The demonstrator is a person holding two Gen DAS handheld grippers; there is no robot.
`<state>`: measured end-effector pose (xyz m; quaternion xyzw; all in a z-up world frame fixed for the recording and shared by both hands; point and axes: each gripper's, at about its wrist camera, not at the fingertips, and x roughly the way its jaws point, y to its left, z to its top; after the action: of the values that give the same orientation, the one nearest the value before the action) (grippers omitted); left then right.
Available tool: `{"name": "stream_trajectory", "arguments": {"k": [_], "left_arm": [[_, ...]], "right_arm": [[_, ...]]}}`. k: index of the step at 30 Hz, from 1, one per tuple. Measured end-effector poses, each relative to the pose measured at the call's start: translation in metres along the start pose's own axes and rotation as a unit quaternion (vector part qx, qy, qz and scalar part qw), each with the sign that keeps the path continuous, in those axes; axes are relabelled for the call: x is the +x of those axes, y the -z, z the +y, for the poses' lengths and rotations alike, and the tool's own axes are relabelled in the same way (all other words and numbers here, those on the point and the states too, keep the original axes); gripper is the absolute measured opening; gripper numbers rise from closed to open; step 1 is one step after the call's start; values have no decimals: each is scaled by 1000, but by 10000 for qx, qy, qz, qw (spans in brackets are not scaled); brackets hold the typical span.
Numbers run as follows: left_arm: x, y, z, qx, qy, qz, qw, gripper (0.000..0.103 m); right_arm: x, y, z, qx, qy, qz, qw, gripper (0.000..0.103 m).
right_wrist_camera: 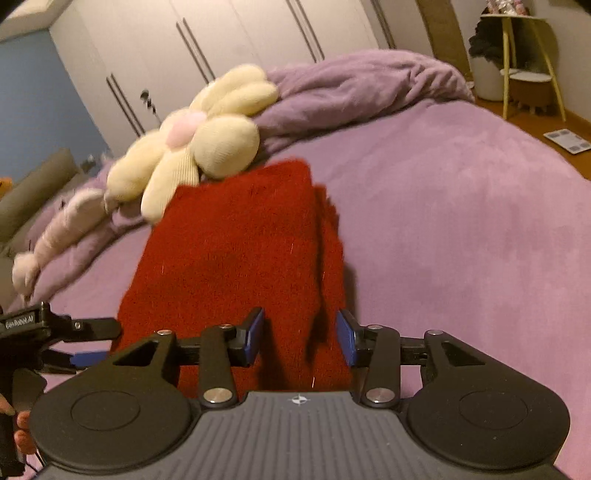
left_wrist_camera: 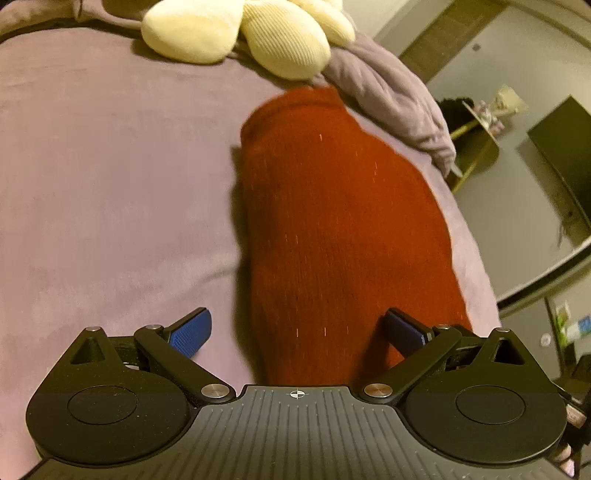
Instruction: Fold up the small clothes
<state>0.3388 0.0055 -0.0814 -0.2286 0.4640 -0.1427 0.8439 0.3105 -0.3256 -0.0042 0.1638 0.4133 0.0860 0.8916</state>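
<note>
In the left wrist view, the left tool [left_wrist_camera: 298,332] stands wide, its blue pads [left_wrist_camera: 190,334] far apart and pressing on nothing. The red knitted garment [left_wrist_camera: 332,221] lies flat on the purple bed cover [left_wrist_camera: 110,184], folded into a long strip. Its long axis runs away from the tool toward the cream flower-shaped plush [left_wrist_camera: 236,33] at the far end. The strip sits right of centre: its near end passes between the pads, close to the right-hand pad and well clear of the left-hand one. No writing can be read here; a small crosshair mark sits on the tool body.

In the right wrist view, the right tool [right_wrist_camera: 300,341] is partly parted, its pads not pressing the cloth, though the near end of the red knitted garment [right_wrist_camera: 229,251] lies between and under them. A looser edge of a layer shows along the strip's right side, and that side is nearer this tool. The far end touches or lies just under a petal of the cream flower-shaped plush [right_wrist_camera: 192,147]. The left tool [right_wrist_camera: 74,343] shows at the left edge, beside the strip's near left corner. White lettering on its body seems to read "GenRobot.AI", though it is small. Both tools look about equally near the strip's near end, so the next fold probably runs lengthwise, away toward the plush.
</note>
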Motion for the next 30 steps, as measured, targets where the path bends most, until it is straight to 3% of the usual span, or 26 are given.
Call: {"name": "stream_trajectory", "arguments": {"k": [4,7,10,12,15,17,21,25,27,29,30], "left_arm": [[3,10,-2,100,-84,82,9999,102],[-2,11,2,135,-127,93,9998,102],[-13,10,5,53,-130,41,9999,102],[-20,10,6,60,-184,-96,9998,102],[-27,9,12,-14,-359,-219,9991,102],[-31,8,20,-125,-383,-203,9990,102],[-37,4,29,-117,-493,-240,9984,102],[-37,-3,33,-298,-246,-241,9990,102],[-32,-7,33,-341,68,-218,9992,102],[-22,-12,32,-374,282,-174,9987,102],[-16,-15,32,-396,353,-163,9985,102]], "right_arm": [[15,13,12,-577,490,155,9970,46],[11,7,14,-441,605,235,9969,49],[-15,2,35,-613,536,-184,9965,42],[-26,3,57,-945,129,-415,9946,42],[-18,9,85,-1245,-316,-263,9914,33],[-5,21,99,-1476,-345,-78,9884,17],[27,47,99,-1802,129,135,9835,12],[21,38,94,-1733,-127,169,9846,13],[3,24,78,-1319,-516,113,9899,24],[-14,10,59,-885,-676,-158,9936,73],[-24,4,45,-645,-679,-379,9949,80]]}}
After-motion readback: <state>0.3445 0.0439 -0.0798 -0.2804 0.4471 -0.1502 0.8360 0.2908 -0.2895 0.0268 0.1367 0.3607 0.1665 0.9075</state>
